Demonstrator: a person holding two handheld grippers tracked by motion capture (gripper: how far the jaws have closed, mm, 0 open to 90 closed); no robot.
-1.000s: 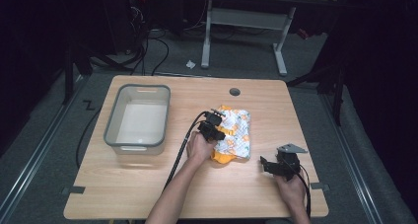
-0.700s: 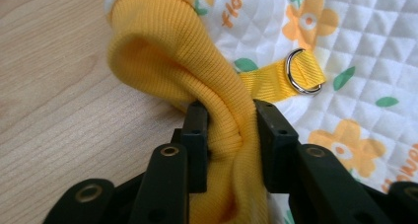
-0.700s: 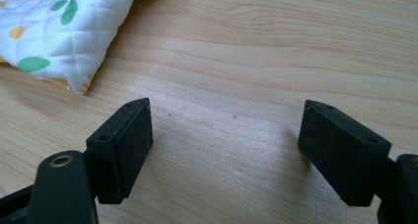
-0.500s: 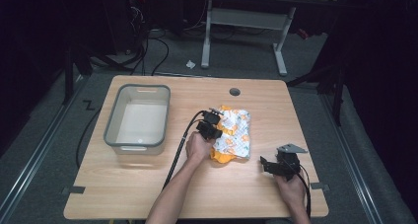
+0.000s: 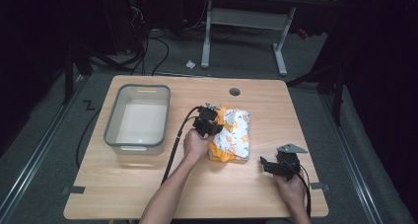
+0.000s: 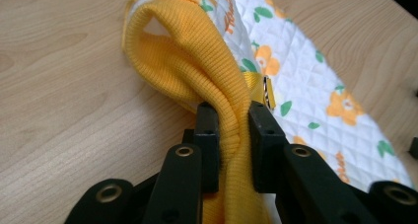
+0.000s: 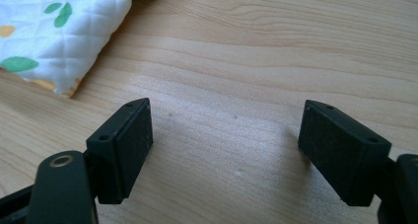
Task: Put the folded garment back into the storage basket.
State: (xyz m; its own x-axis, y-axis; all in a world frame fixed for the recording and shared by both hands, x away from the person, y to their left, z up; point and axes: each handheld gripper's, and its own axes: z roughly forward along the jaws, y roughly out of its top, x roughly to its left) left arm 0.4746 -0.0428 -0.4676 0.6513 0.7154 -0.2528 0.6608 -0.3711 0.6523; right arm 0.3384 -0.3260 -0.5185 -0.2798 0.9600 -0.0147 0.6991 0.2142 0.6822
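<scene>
We see a small quilted garment [image 5: 232, 134], white with an orange-and-green flower print and yellow ribbed trim [image 6: 197, 61], lying folded near the middle of the wooden worktop [image 5: 148, 184]. In the left gripper view the ribbed yellow edge rises off the wood in a loop, and a yellow strap with a small metal fastener [image 6: 266, 92] sits just behind it on the quilted cloth.

Our left gripper [image 5: 207, 123] sits at the garment's left edge. Its jaws have just been closing, and in its own view they now pinch the yellow ribbed band firmly between both pads, the fabric bunched in the narrow gap.

Our right gripper [image 5: 274, 165] rests well apart from the garment, toward the near right part of the worktop. Its jaws stand wide apart with nothing but bare wood between them; a corner of the quilted cloth [image 7: 54, 31] lies at the upper left of its view, clear of both pads.

To the left of the garment a grey plastic bin [image 5: 112, 135] stands on the worktop, and a round cable hole [image 5: 234, 92] lies near the far edge.
</scene>
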